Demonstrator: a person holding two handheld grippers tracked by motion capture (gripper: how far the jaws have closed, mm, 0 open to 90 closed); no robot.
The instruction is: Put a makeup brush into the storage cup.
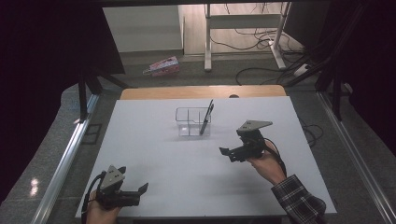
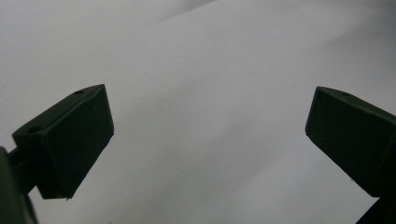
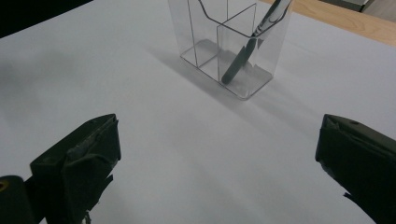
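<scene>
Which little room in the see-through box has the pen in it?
The pen leans in the front right-hand compartment of the clear box, as the right gripper view shows it; the others are empty.

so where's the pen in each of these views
High view: the pen leans in the right-hand end of the clear organizer, at mid table, ahead and left of the right gripper.
Left gripper view: bare white table between open jaws, no pen here.
Right gripper view: the pen is at top centre, tilted in the organizer's nearest right compartment.
Shared landmark: the white table surface.
</scene>
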